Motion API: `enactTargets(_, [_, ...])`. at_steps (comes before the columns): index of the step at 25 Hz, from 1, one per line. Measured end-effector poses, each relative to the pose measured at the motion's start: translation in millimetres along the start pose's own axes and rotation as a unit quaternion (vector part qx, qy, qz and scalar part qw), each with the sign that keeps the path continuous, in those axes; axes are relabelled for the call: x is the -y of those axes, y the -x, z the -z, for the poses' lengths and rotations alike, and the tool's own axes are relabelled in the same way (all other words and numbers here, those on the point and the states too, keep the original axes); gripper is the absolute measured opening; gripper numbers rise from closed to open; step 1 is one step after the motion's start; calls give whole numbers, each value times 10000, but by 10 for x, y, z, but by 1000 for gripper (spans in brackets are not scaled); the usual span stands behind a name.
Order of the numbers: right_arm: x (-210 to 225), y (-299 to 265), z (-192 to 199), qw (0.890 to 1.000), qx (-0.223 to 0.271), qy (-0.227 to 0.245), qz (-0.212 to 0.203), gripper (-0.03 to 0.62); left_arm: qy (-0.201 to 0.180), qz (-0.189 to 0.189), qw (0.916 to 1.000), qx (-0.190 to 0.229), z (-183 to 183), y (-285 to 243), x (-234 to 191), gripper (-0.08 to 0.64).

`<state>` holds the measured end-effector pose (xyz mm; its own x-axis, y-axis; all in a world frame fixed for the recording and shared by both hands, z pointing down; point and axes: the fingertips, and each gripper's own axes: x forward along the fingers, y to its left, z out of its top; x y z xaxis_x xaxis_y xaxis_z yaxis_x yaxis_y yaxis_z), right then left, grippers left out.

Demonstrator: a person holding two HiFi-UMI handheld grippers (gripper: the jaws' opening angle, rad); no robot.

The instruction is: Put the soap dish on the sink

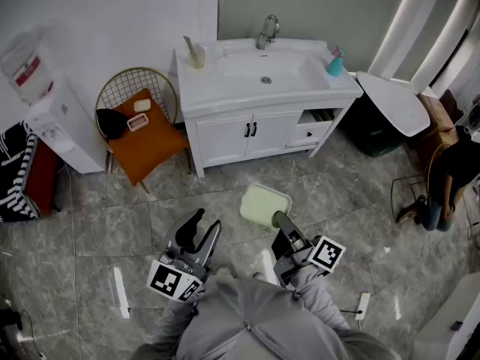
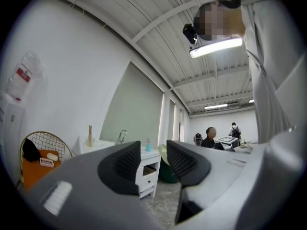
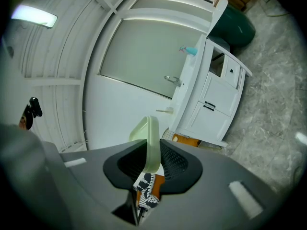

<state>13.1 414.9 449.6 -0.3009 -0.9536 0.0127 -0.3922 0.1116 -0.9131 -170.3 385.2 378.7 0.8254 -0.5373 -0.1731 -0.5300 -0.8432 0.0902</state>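
Nearest to the person, the right gripper point(image 1: 280, 221) has its fingers closed on the rim of the pale green, rounded plastic soap dish point(image 1: 264, 204). In the right gripper view the dish point(image 3: 148, 137) stands on its edge between the fingers, which grip only its lower part. Just beside it, the left gripper point(image 1: 205, 228) has its fingers apart, with nothing between them. Both hang above the grey marble floor point(image 1: 97, 223), well apart from the white sink cabinet point(image 1: 225, 137) ahead.

The step in hand is, I judge, to carry the dish over to the sink. The grip should be firm, because such a thin rim can slip or turn between the fingers. At the cabinet the dish should be turned flat, hollow side up, and lowered onto a bare part of the bench point(image 1: 206, 85), for example between the wooden holder point(image 1: 195, 53) and the basin. This spot is far from the blue bottle point(image 1: 334, 64). The fingers should open only when the dish rests fully.
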Motion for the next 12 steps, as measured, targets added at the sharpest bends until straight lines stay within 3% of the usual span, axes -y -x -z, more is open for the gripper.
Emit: enactTargets(12, [-97,-430,-25,9987,482,129,38,55,-66,114,9999,-15,-26,74,-644,179])
